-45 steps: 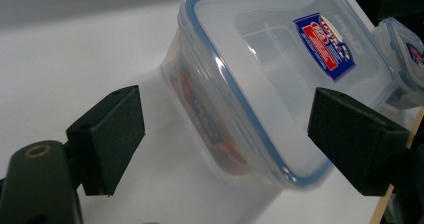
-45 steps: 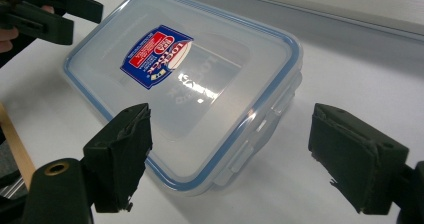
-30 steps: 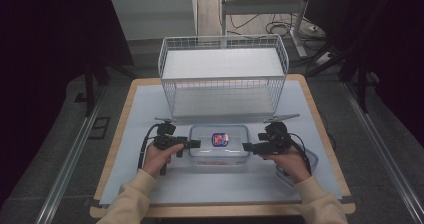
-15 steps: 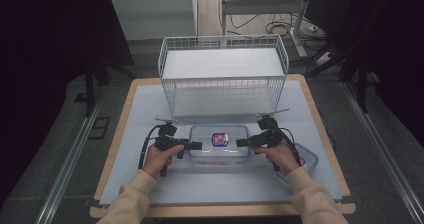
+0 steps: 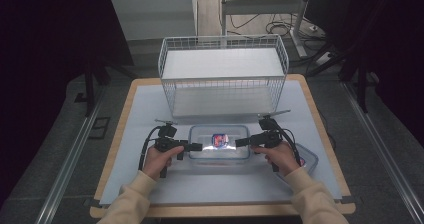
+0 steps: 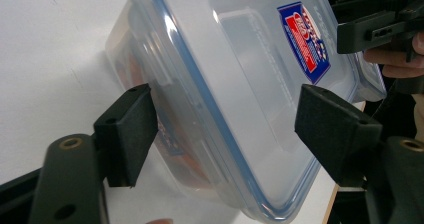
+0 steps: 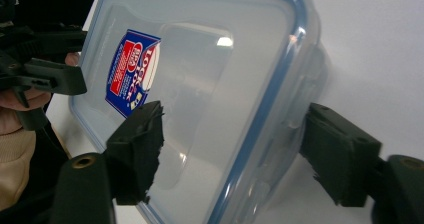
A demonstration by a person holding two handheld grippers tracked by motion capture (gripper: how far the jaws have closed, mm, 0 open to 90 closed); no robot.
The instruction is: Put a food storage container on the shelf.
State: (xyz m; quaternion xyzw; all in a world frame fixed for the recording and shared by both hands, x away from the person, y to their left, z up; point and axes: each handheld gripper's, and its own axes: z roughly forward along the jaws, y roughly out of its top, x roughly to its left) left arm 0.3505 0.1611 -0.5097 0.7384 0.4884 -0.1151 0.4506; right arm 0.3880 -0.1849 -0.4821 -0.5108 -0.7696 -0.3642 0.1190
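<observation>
Now | container [image 5: 218, 144] flat, lid up (long axis claw to claw) | left claw [image 5: 195, 147], right claw [image 5: 241, 142] closing, ungripped

It looks like a lab recording bay: a wooden table [image 5: 320, 114] on dark floor, black curtains [image 5: 55, 34], floor rails [image 5: 70, 154], loose cables [image 5: 260, 24] behind.

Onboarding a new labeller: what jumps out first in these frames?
A clear plastic container with a blue-rimmed lid and a red and blue label sits at the table's near middle. The left gripper and right gripper flank its two ends, and their jaws have just been closing with the container's edges between them. Behind it stands a white wire basket.
</observation>
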